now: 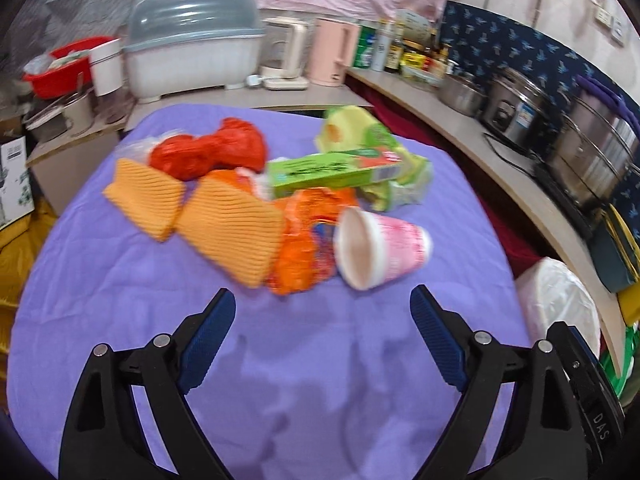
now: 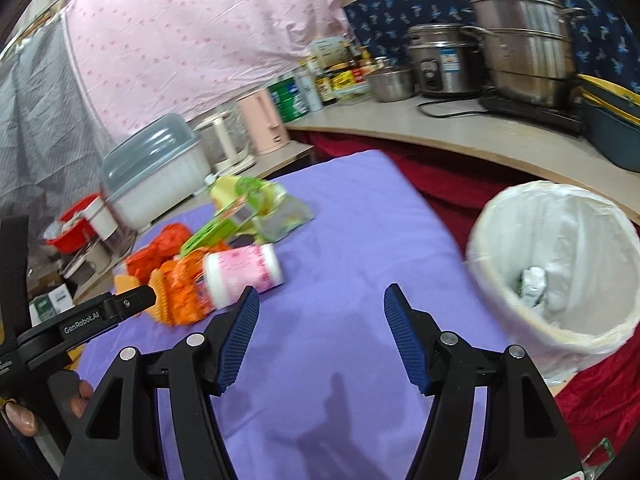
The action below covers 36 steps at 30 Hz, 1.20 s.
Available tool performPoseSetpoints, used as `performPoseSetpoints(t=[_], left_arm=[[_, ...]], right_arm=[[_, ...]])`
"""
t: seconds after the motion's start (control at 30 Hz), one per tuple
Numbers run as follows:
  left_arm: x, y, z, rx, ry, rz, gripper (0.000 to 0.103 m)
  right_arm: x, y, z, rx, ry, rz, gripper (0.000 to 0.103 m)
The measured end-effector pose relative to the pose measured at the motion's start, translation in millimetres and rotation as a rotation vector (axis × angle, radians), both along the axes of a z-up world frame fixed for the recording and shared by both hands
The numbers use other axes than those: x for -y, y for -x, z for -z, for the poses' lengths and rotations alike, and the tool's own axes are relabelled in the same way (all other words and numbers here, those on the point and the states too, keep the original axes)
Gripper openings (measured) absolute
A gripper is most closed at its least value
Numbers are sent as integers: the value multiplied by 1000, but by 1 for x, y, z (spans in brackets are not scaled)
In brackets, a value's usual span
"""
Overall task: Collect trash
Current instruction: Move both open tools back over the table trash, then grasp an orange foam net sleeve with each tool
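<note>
A heap of trash lies on the purple table [image 1: 120,280]: a pink paper cup [image 1: 380,246] on its side, an orange wrapper [image 1: 308,240], a green box [image 1: 332,172], a red bag [image 1: 208,152], two orange cloths [image 1: 228,228] and a yellow-green pack [image 1: 360,128]. My left gripper [image 1: 322,300] is open and empty, a little short of the cup. My right gripper [image 2: 320,300] is open and empty over bare cloth, the cup [image 2: 244,272] to its left. The white-lined bin [image 2: 560,264] stands to its right with some trash inside.
A counter [image 2: 460,132] with steel pots [image 2: 520,40], a rice cooker, bottles and a pink kettle [image 2: 262,122] runs behind and to the right. A covered dish rack [image 1: 192,44] and a red basin [image 1: 64,68] stand at the back left. The left gripper's body [image 2: 80,320] shows at the right view's left edge.
</note>
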<state>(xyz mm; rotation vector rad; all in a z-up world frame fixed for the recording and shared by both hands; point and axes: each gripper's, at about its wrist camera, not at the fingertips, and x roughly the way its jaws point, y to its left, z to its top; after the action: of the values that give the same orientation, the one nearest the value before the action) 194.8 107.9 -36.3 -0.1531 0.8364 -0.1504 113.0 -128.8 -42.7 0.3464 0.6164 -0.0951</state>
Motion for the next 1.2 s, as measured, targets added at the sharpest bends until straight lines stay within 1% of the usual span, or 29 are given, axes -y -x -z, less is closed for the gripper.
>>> performPoseSetpoints(t=[0.3, 0.4, 0.57, 0.7, 0.83, 1.03, 1.1, 1.2], left_arm=[[-98, -19, 14, -45, 21, -171, 85], [-123, -25, 18, -51, 23, -212, 85], [-156, -40, 25, -56, 11, -246, 85], [-172, -58, 30, -61, 16, -264, 85], [-180, -80, 40, -80, 20, -259, 85], [-176, -113, 57, -105, 20, -232, 85], [-172, -124, 63, -110, 19, -219, 85], [-166, -136, 69, -114, 18, -206, 84]], right_arm=[[-82, -41, 0, -13, 23, -160, 63], [-104, -56, -1, -16, 28, -204, 63], [-138, -84, 1, -25, 43, -264, 63], [-160, -108, 6, -41, 55, -303, 63], [-175, -129, 15, -56, 75, -322, 60], [-187, -150, 26, -77, 99, -339, 50], [-189, -156, 30, -85, 103, -346, 44], [-191, -162, 36, -100, 104, -356, 32]])
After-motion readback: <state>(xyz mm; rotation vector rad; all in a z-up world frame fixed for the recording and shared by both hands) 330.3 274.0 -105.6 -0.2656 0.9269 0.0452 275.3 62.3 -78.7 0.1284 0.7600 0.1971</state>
